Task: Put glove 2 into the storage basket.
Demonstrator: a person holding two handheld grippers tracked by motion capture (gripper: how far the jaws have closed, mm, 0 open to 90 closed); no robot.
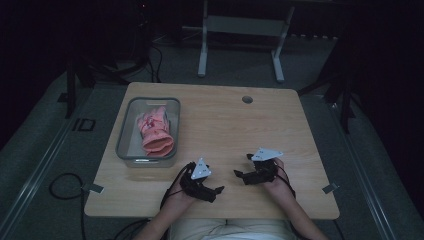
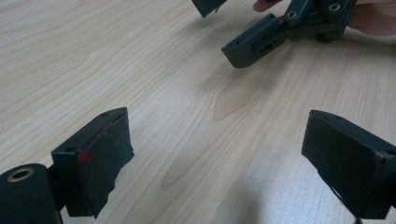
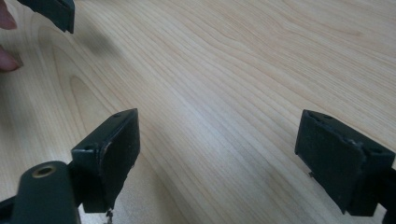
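A pink glove (image 1: 155,131) lies in a clear plastic bin (image 1: 121,136) on the left of the wooden table (image 1: 230,125). Near the front edge, a person's hands hold both grippers low over the bare wood, facing each other. My left gripper (image 1: 212,182) is open, its jaws wide apart with nothing between them (image 2: 217,130). My right gripper (image 1: 243,165) is open too, with only wood grain between its jaws (image 3: 218,126). The left gripper view shows the right gripper (image 2: 229,25) a short way ahead. One jaw of the left gripper sits at the top left of the right gripper view.
A round cable hole (image 1: 247,99) sits near the table's far edge. Cables (image 1: 65,187) trail on the floor at the left, and a white table frame (image 1: 240,30) stands beyond. Bare wood stretches across the table's middle and right.
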